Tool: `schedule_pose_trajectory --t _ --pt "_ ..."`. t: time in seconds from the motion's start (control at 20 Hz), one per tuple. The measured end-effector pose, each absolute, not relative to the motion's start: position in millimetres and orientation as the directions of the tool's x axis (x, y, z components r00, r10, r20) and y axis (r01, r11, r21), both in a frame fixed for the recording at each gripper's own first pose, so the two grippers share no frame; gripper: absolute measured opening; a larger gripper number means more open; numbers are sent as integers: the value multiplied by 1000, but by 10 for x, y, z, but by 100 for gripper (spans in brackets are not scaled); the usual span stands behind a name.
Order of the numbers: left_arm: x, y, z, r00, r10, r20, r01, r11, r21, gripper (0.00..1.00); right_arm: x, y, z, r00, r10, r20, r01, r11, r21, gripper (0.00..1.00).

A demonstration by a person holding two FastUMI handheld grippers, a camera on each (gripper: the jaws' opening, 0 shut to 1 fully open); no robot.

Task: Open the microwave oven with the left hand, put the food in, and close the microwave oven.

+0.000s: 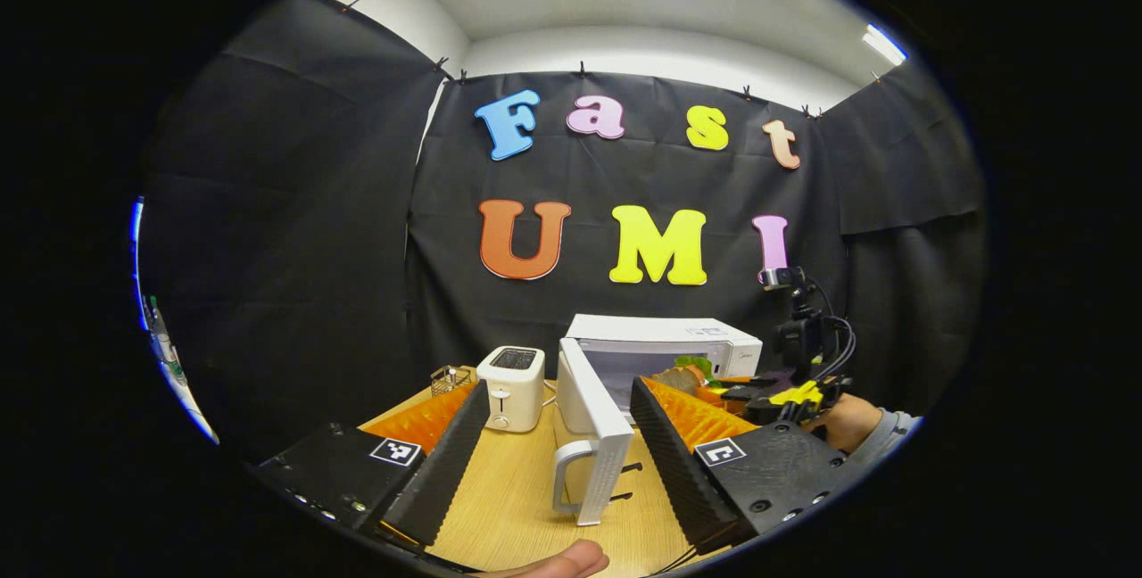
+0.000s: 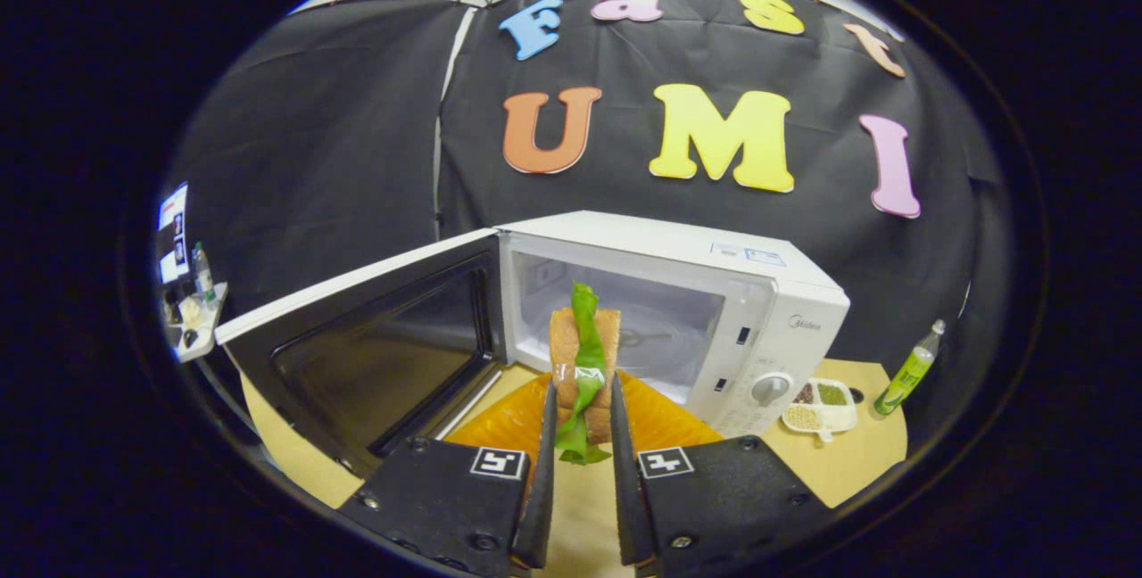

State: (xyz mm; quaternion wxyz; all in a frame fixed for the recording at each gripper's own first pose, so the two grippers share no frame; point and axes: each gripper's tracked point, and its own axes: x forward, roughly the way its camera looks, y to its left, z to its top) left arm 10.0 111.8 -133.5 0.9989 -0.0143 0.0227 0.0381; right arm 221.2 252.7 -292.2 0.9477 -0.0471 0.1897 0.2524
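Sandwich [image 2: 584,364] stands upright between the right gripper's [image 2: 582,462] fingers, long axis vertical, two bread slices with a green lettuce leaf running down the gap and hanging out below. Both fingers press on its flat sides, so the jaws are closed on the food to about its thickness. Straight ahead of it lies the open cavity of the white microwave oven [image 2: 758,293], its mouth just beyond the bread (judged from the overlap, the sandwich sits at the threshold, not yet inside). The door [image 2: 375,355] is swung wide to the left of the cavity, well clear of the path, so the coming move looks like a plain push forward along the fingers.

From the left gripper view, the left gripper [image 1: 558,462] hangs with its jaws spread wide and holding nothing, the door's edge and its handle [image 1: 571,475] lying between the fingers without visible contact. That makes the left hand the nearer one to the door for closing. A white toaster [image 1: 511,386] stands on the wooden table [image 1: 508,507] just left of the door, and the other gripper with a sleeve shows at the right by the oven front.
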Motion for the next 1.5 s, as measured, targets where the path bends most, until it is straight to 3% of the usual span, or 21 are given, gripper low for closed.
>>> schedule_pose_trajectory --t 0.15,0.2,0.25,0.3,0.4,0.45,0.5,0.55,0.85,1.0,1.15,1.2,1.35,1.4,1.45,1.5 --pt "132 1136 -1358 996 77 -46 -78 997 -12 95 2538 2668 -3092 835 412 -364 -411 908 85 33" --pt "141 1147 -1370 996 78 -45 -79 997 -10 84 2637 2706 -3144 843 400 -358 -382 916 123 33" --pt "149 1153 -1384 996 78 -47 -78 997 -9 84 2725 2742 -3181 855 388 -345 -350 921 170 33" --pt "154 1158 -1402 996 77 -52 -78 997 -9 95 2839 2774 -3208 864 373 -337 -315 924 216 33" --pt "181 1176 -1439 995 80 -65 -81 997 -14 95 3053 2808 -3278 882 339 -327 -230 916 328 33" --pt "209 1174 -1474 994 72 -77 -74 997 -28 84 3147 2843 -3296 889 327 -321 -189 900 393 33" --pt "232 1157 -1494 994 60 -86 -64 997 -40 84 3245 2882 -3296 895 320 -312 -155 877 454 33" --pt "251 1140 -1500 994 47 -94 -51 998 -46 95 3340 2888 -3311 903 305 -303 -119 855 505 33" --pt "175 1277 -1538 990 78 -117 -81 997 -17 95 3921 2866 -3571 954 133 -269 136 607 783 33" --pt "145 1465 -1487 984 149 -100 -147 989 29 95 4040 2960 -3741 959 70 -276 191 558 807 32" --pt "163 1423 -1520 985 137 -106 -138 990 -9 95 4102 3074 -3862 953 44 -299 204 636 745 33" --pt "172 1423 -1519 985 135 -104 -137 991 -12 95 4113 3100 -3908 950 40 -310 207 663 719 24" --pt "231 1419 -1595 985 128 -115 -131 991 -18 95 4126 3115 -3996 945 41 -323 186 747 639 24" --pt "246 1423 -1622 984 128 -122 -131 991 -18 95 4149 3120 -4023 946 43 -322 176 765 619 25" --pt "236 1432 -1664 983 129 -133 -132 991 -15 95 4136 3111 -4056 943 43 -329 174 781 599 35" --pt "223 1454 -1685 980 138 -141 -140 990 -10 95 4145 3101 -4081 942 41 -333 173 793 585 27"
